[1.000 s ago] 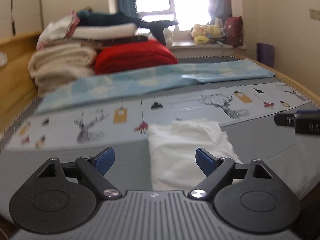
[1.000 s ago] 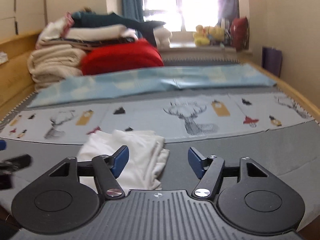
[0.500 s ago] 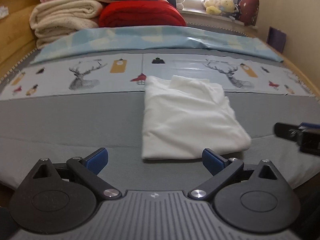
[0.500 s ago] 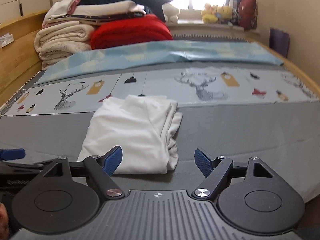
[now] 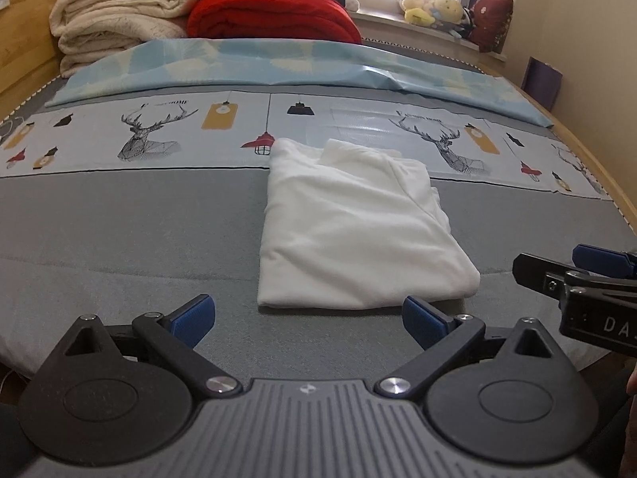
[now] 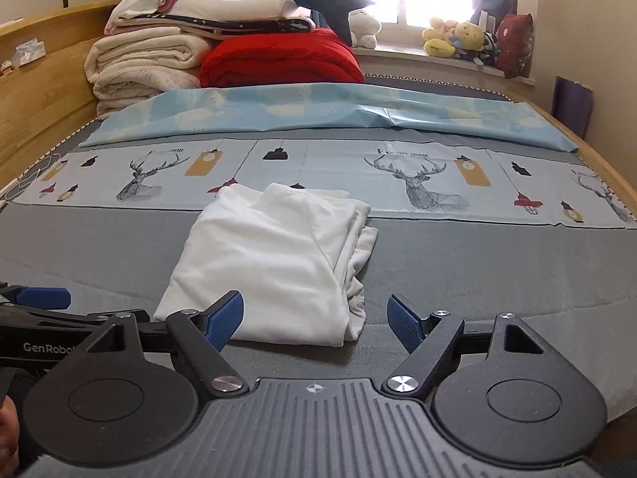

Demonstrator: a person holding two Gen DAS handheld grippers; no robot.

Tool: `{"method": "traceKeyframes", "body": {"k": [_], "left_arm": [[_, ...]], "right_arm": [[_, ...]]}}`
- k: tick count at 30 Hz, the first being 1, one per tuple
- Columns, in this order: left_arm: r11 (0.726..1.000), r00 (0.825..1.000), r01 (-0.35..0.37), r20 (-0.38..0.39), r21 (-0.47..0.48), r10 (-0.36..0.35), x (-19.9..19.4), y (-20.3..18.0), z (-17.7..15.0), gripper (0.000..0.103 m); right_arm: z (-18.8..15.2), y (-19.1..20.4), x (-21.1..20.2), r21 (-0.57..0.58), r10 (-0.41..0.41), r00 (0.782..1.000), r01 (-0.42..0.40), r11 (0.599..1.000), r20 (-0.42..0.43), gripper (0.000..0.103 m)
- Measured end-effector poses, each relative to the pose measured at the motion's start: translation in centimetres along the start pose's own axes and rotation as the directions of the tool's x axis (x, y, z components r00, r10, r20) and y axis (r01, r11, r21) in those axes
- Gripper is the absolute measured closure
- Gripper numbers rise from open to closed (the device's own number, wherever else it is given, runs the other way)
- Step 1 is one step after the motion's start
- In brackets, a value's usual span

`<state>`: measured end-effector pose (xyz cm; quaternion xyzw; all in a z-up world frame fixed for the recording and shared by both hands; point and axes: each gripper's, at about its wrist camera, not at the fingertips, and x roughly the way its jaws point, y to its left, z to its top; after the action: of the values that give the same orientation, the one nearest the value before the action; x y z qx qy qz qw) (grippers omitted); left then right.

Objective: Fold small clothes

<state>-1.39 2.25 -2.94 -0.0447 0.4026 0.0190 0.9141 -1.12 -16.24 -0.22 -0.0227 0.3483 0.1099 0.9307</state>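
Note:
A white garment (image 5: 354,231) lies folded into a rough rectangle on the grey mattress (image 5: 119,231), its far end overlapping the deer-print cloth. My left gripper (image 5: 308,318) is open wide just short of the garment's near edge, nothing between its blue pads. In the right wrist view the same garment (image 6: 270,263) shows loose layered edges on its right side. My right gripper (image 6: 314,316) is open, its left pad over the garment's near edge and not pressing on it. Each gripper appears at the edge of the other's view: right (image 5: 577,279), left (image 6: 40,298).
A deer-print cloth (image 6: 418,175) and a light blue sheet (image 6: 318,111) cross the bed behind the garment. Folded cream blankets (image 6: 139,63) and a red quilt (image 6: 278,59) are stacked at the far left. Wooden bed rails (image 6: 43,111) run along both sides; plush toys (image 6: 458,36) sit on the windowsill.
Both grippers sank and tipped downward, so the garment now fills the middle of each view. Both pairs of jaws spread wider. The garment lies where it was.

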Motion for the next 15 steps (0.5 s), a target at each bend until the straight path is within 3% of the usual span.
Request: {"method": "traceKeyframes", "body": {"k": [15], "left_arm": [[1.0,1.0,0.004,0.0,0.011,-0.004,0.2,-0.4,-0.2,0.002]], "right_arm": [[-0.4,1.2,0.2,-0.055,0.02,1.0,-0.021,0.998,-0.02,0.022]]}}
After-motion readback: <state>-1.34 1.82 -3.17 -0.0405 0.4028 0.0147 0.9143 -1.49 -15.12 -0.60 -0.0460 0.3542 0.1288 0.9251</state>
